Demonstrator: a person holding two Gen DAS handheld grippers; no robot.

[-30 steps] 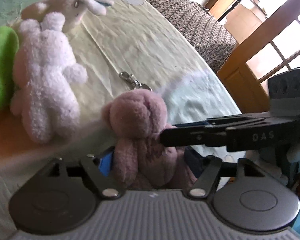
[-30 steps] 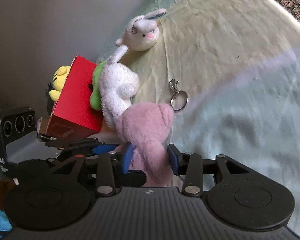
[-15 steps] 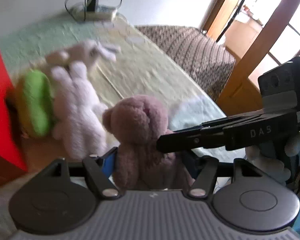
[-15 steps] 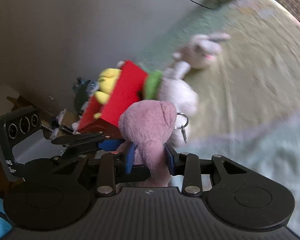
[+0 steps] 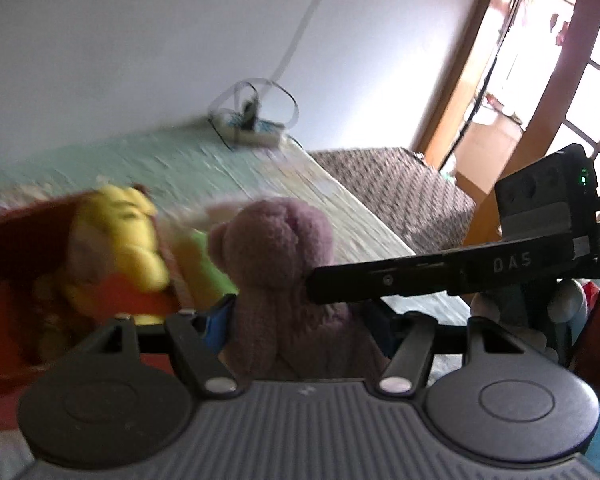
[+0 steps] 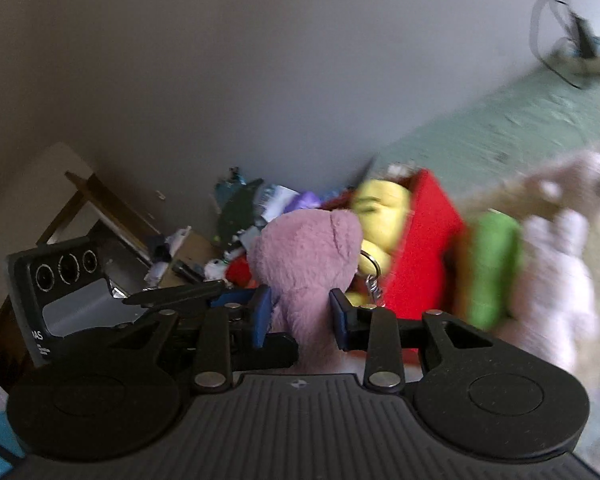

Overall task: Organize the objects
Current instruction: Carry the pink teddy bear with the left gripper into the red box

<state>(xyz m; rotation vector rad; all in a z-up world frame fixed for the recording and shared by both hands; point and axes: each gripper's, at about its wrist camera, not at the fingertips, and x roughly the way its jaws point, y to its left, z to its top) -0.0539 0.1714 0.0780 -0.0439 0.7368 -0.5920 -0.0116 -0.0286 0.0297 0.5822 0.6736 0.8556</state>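
A pink plush bear [image 5: 278,272] is held off the bed by both grippers. My left gripper [image 5: 300,328] is shut on its lower body. My right gripper [image 6: 302,316] is shut on its body too [image 6: 312,256], reaching in from the right side in the left wrist view. A metal keyring [image 6: 370,268] hangs from the bear. A red box [image 6: 420,256] with a yellow plush [image 6: 380,208] in it stands just beyond the bear. A green plush [image 6: 492,264] and a white plush [image 6: 556,276] lie beside the box.
The bed [image 5: 220,168] has a pale green and yellow cover. A power strip with a looped cable [image 5: 252,128] lies at its far end by the wall. A brown woven seat [image 5: 400,196] and a wooden door [image 5: 548,60] are to the right. Clutter [image 6: 236,216] lies left of the box.
Both grippers have lifted the pink bear off the bed and carried it toward the red box. The keyring has come up off the cover with it. Both views have tilted upward.
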